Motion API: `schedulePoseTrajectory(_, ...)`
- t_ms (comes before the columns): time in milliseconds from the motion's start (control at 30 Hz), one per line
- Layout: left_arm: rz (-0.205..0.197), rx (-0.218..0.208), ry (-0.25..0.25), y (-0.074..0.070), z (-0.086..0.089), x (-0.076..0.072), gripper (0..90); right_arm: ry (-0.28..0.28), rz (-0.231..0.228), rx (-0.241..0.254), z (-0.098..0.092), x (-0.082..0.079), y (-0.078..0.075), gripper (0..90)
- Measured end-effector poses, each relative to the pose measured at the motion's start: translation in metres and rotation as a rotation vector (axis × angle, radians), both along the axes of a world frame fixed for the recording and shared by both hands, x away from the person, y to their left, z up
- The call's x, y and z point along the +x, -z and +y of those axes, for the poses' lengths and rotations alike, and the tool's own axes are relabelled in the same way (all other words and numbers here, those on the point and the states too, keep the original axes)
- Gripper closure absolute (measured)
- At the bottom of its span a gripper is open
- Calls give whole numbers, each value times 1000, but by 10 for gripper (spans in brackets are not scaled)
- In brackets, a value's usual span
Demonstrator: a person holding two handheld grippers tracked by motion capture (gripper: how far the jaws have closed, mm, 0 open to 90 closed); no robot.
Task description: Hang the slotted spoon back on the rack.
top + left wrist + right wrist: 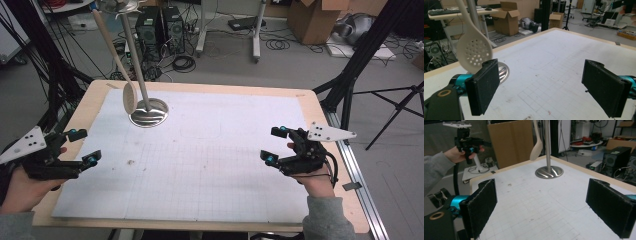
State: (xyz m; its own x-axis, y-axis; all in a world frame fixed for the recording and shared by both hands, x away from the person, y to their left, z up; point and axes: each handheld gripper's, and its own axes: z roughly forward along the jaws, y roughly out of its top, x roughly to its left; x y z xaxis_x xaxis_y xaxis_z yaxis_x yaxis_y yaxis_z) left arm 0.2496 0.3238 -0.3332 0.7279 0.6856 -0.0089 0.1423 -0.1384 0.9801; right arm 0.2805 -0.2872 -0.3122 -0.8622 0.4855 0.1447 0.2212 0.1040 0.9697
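A pale slotted spoon (129,95) hangs from a metal stand (148,111) at the far left of the white gridded mat (210,155). Its perforated bowl (474,51) dangles just above the stand's round steel base (549,172). My left gripper (84,147) is held at the table's left edge, open, with nothing between its black pads (484,86). My right gripper (274,146) hovers near the right edge, open and empty too, pads (610,205) wide apart. The spoon (536,147) and the other hand's gripper (467,141) show in the right gripper view.
The wooden table (320,125) has a rim around the mat. A black tripod leg (350,85) stands just off the right edge. Computer towers (160,27), cables and cardboard boxes (315,17) lie on the floor beyond the far edge.
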Motion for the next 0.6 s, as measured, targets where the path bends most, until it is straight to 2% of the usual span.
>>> schedulePoseTrajectory(200,-18,-4,-33,1,5,-8,152,58,-24,16,-6,-3,1,89)
schedulePoseTrajectory(267,-25,8,-55,0,7,-10,152,77,-38,17,-8,-3,1,89)
schedulePoseTrajectory(367,-31,5,-81,0,12,-12,150,103,-51,18,-10,-3,2,89)
schedulePoseTrajectory(600,-14,5,-120,5,18,-13,150,126,-64,5,-6,-2,6,89)
